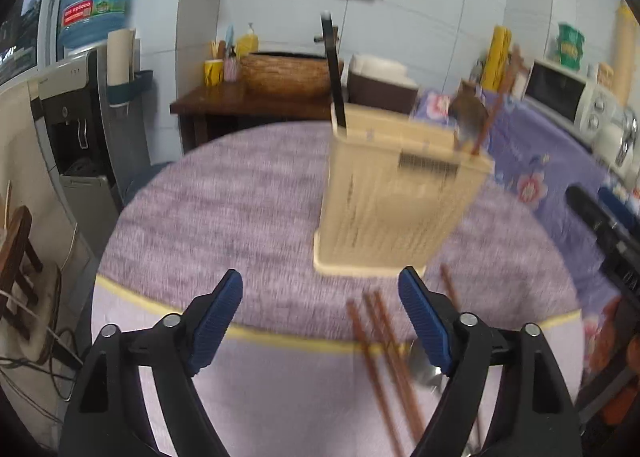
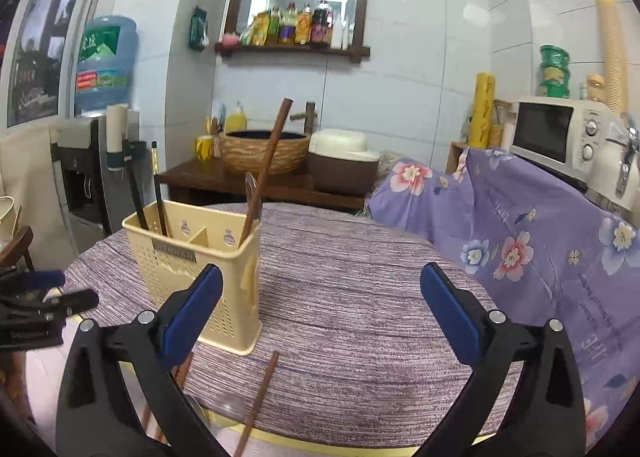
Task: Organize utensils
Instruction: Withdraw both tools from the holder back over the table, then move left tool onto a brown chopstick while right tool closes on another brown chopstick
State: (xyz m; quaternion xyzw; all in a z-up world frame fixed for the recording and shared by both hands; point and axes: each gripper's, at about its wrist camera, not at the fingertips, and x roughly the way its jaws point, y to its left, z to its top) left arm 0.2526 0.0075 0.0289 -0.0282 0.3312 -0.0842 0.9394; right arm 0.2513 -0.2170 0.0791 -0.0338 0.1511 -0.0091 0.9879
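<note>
A cream perforated utensil holder [image 1: 396,201] [image 2: 200,269] stands on the round purple table. It holds black chopsticks [image 2: 158,193] in its left compartment and a brown chopstick [image 2: 268,165] with a spoon handle [image 2: 252,197] in its right one. Several brown chopsticks [image 1: 384,361] lie on the table in front of it, beside a metal spoon [image 1: 426,371]. One loose chopstick [image 2: 258,401] and a spoon bowl [image 2: 232,405] show in the right wrist view. My left gripper [image 1: 320,317] is open and empty, just short of the holder. My right gripper [image 2: 320,313] is open and empty, right of the holder.
The round table [image 2: 360,277] has a yellow rim. A purple floral cloth [image 2: 540,241] covers furniture at the right, under a microwave [image 2: 560,133]. A water dispenser [image 1: 76,105] stands at the left. A wooden side table with a woven basket [image 2: 264,149] is behind.
</note>
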